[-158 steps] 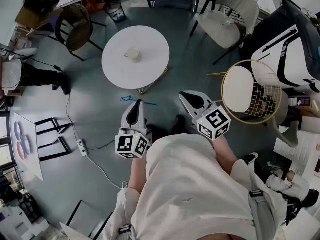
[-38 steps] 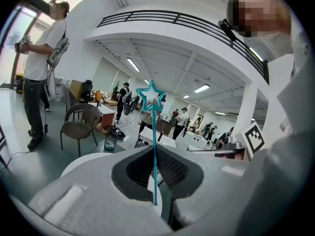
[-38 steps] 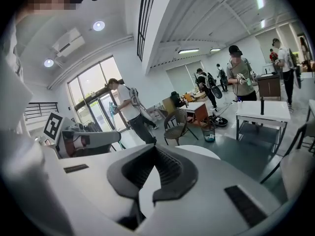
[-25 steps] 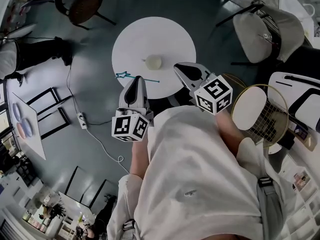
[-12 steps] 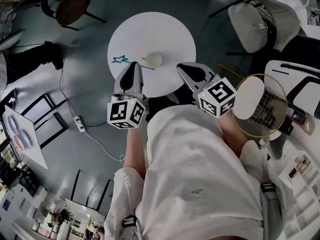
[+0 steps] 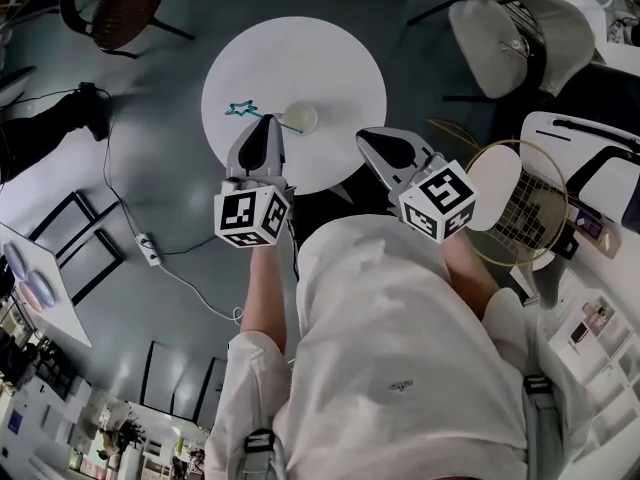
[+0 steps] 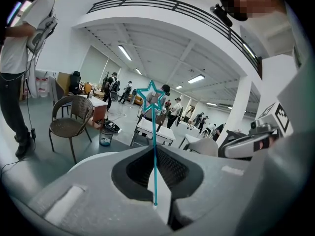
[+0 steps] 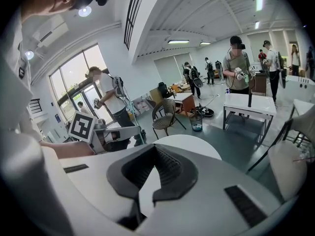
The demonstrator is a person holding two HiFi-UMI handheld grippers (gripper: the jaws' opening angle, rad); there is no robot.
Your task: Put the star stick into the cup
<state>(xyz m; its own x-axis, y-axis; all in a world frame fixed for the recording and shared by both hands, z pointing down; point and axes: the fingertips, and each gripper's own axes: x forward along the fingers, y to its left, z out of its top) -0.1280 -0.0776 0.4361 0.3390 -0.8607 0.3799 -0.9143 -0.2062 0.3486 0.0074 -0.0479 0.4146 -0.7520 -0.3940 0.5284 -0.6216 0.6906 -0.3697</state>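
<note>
The star stick (image 6: pixel 243 110) is a thin teal rod with an outline star at its end. In the head view the star hangs over the round white table (image 6: pixel 300 58), just left of the small pale cup (image 6: pixel 300 118). My left gripper (image 6: pixel 265 123) is shut on the rod's lower end. In the left gripper view the star stick (image 7: pixel 153 132) rises straight from the left gripper (image 7: pixel 154 149), star uppermost. My right gripper (image 6: pixel 368 136) is shut with nothing in it at the table's near right edge. The right gripper (image 8: pixel 156 147) points at the table (image 8: pixel 189 144).
A wicker chair (image 6: pixel 110 8) stands far left of the table and a grey chair (image 6: pixel 510 28) far right. A gold wire chair (image 6: pixel 520 198) is close on my right. A cable with a power strip (image 6: pixel 148 248) lies on the floor. A person's legs (image 6: pixel 50 123) show at left.
The stick, on the floor 6.3 s ago, is in my left gripper. Over the last second that gripper carried the star from the table's near edge up to beside the cup.
</note>
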